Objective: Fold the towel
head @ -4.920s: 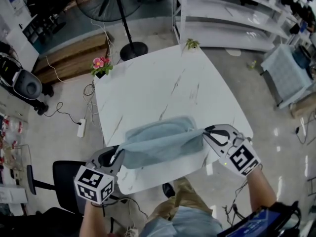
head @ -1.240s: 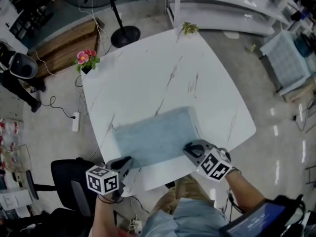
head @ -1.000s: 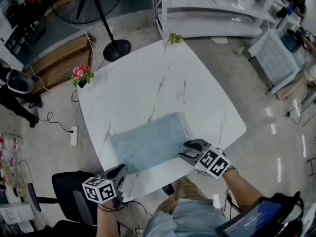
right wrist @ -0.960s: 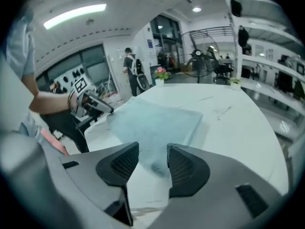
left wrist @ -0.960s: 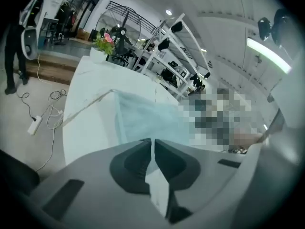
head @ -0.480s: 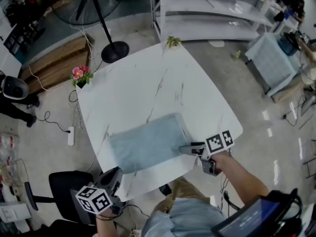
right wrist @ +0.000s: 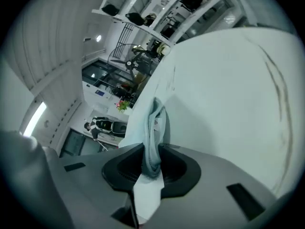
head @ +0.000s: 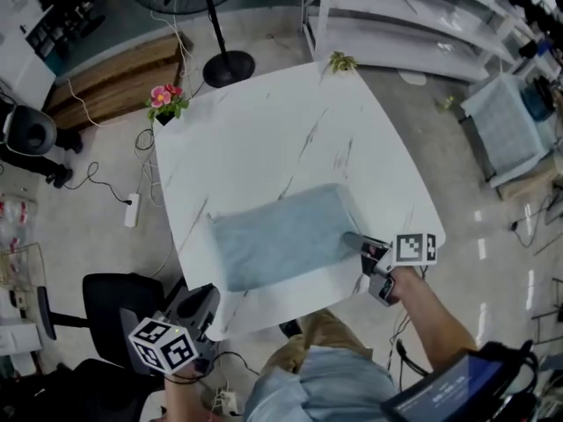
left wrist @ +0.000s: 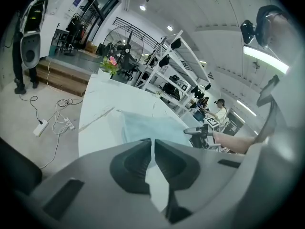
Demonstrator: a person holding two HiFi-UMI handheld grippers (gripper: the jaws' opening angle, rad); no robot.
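Observation:
A light blue towel (head: pixel 277 240) lies folded flat on the white marble table (head: pixel 264 139), near its front edge. My right gripper (head: pixel 352 240) is rolled on its side at the towel's right edge. Its jaws have just been closing, and in the right gripper view the thick folded edge of the towel (right wrist: pixel 155 123) fills the gap between the pads. My left gripper (head: pixel 204 301) hangs off the table's front left corner, apart from the towel. It is shut with nothing between its fingers (left wrist: pixel 138 161). The left gripper view shows the towel (left wrist: pixel 147 128) and the right gripper (left wrist: pixel 198 131) beyond.
A pot of pink flowers (head: pixel 170 104) stands at the table's back left corner and a small green plant (head: pixel 341 60) at the back right one. A fan stand (head: pixel 227 64), white shelves (head: pixel 396 16) and a black chair (head: pixel 110 310) surround the table.
The right gripper has rolled onto its side and slid to the towel's right edge, where it has closed on it. The left gripper has drawn back from the table's front edge.

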